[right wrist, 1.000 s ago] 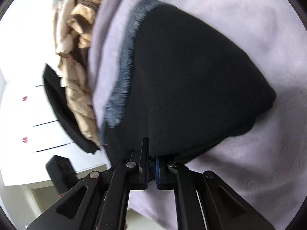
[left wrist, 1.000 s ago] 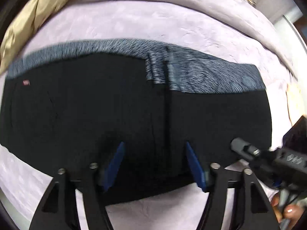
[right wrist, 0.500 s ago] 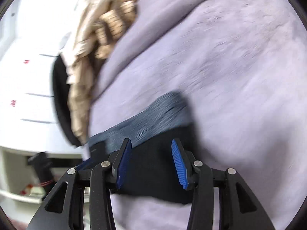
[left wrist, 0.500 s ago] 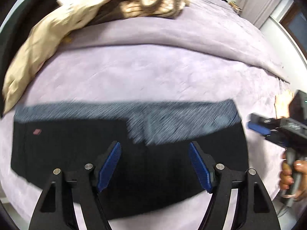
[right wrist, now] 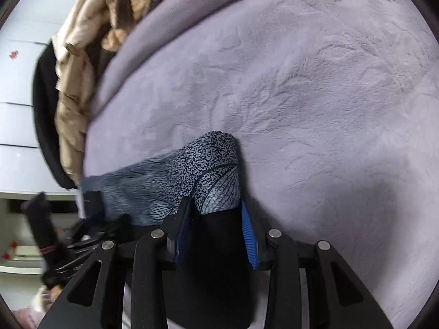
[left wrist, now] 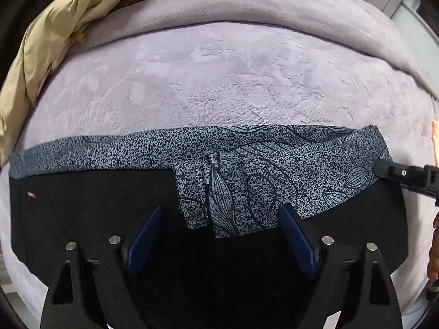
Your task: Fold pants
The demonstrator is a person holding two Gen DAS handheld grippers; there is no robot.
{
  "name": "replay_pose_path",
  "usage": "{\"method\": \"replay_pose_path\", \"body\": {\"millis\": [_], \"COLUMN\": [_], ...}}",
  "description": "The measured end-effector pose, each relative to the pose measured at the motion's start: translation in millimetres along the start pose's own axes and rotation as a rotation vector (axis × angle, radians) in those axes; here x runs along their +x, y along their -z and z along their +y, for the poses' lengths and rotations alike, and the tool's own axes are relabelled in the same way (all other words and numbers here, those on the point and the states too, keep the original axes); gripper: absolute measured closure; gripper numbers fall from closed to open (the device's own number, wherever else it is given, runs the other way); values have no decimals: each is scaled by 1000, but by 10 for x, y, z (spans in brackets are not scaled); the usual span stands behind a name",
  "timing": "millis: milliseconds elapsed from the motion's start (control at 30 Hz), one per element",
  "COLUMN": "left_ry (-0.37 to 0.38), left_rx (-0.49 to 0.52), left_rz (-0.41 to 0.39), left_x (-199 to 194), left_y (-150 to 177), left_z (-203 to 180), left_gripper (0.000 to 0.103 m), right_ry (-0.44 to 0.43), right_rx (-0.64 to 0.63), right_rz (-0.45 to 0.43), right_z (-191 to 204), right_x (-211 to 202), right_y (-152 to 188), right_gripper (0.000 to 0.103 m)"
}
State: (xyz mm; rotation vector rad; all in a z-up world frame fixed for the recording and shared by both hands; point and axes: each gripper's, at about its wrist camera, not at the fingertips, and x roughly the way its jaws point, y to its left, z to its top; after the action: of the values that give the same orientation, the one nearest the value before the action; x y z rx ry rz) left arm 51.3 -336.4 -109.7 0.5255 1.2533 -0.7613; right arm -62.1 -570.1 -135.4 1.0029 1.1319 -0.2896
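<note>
**A:** Where are the pants sitting right now, and which way do they run?

**B:** They're laid flat on the bed, on the lavender blanket, folded into a wide band. The long axis is seen running left to right across the left wrist view. The speckled grey panel with leaf line-art is turned up along the far edge, and the black fabric fills the near side, right under the left gripper.

**A:** And the grippers?

**B:** The left gripper is held wide apart over the middle of the near black part, nothing pinched. The right gripper is parted more narrowly at the right-hand end of the band; that end's corner is seen lying between the blue pads. Whether the pads actually touch the cloth can't be told, but no clamp is shown. Its tip is also caught at the right edge of the left view, just beside the patterned corner.

**A:** So which one's nearer for the next fold?

**B:** Judged from this, the right end would be taken by the right gripper and carried left along the long axis; the left is placed better for pinning the middle.

**A:** Any labels?

**B:** A small reddish tag is seen near the left end. Its writing is too small to be read. A beige heap of clothes is piled at the far left.
</note>
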Motion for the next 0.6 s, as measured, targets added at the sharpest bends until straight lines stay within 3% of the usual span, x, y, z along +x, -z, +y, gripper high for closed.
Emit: {"method": "replay_pose_path", "body": {"millis": [133,267,333,433,533,600], "left_ry": [-7,-38,-27,-31,-42,-38], "left_rx": [10,16,-7,-58,-99,-123], "left_rz": [-2,-10,6,16,24,22], "left_x": [-96,-252,-284,-337,-415,-475], "left_y": [80,258,331,401,488,602], "left_z": [24,197,319,468,608,709], "left_gripper": [16,16,16,16,16,16], "right_ry": [86,172,175,129,73,65], "right_rx": [-28,-102,-131,-206,-271,-294], "right_rz": [-16,-70,-105,-123,-55,-12], "right_z": [157,374,457,725,1034,1183], "right_x": [-105,-357,-482,-541,-301,-104], "right_y": [80,297,423,602,675,751], "right_gripper": [49,49,49,56,69,69]}}
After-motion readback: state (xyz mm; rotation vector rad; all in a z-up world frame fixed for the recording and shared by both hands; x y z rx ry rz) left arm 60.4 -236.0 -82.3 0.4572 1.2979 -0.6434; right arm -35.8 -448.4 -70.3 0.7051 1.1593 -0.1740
